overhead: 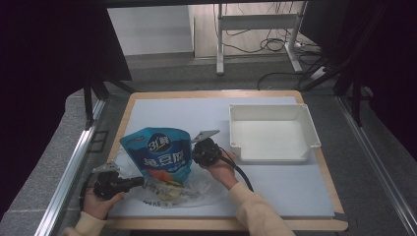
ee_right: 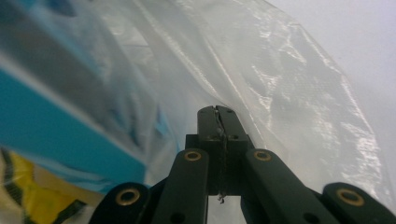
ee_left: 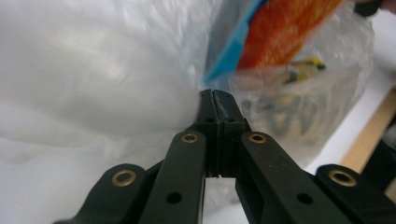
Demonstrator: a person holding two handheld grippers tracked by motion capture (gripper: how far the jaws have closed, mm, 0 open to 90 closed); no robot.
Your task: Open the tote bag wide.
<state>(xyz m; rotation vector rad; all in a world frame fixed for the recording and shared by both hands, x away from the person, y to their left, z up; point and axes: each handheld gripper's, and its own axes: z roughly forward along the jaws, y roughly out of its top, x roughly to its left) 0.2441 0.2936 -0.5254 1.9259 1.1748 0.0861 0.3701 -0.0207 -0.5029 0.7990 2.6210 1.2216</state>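
One blue snack pouch [overhead: 158, 153] marked "31", one clear plastic bag [overhead: 194, 189], one white tray [overhead: 273, 132] far right; left gripper [ee_left: 213, 95] and right gripper [ee_right: 216, 112] each pinch bag film.

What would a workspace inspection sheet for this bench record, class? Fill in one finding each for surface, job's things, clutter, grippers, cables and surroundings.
Surface: wooden table covered by a pale mat.
Job's things: blue snack pouch standing partly inside a clear plastic bag, with a yellow packet also in the bag.
Clutter: white tray at the far right of the mat, empty.
Grippers: left gripper shut on the clear plastic bag; right gripper shut on the bag's film as well.
Cables: a black gripper cable runs along the right sleeve; loose cables on the floor beyond.
Surroundings: metal desk frame behind the table, dark curtains at both sides.
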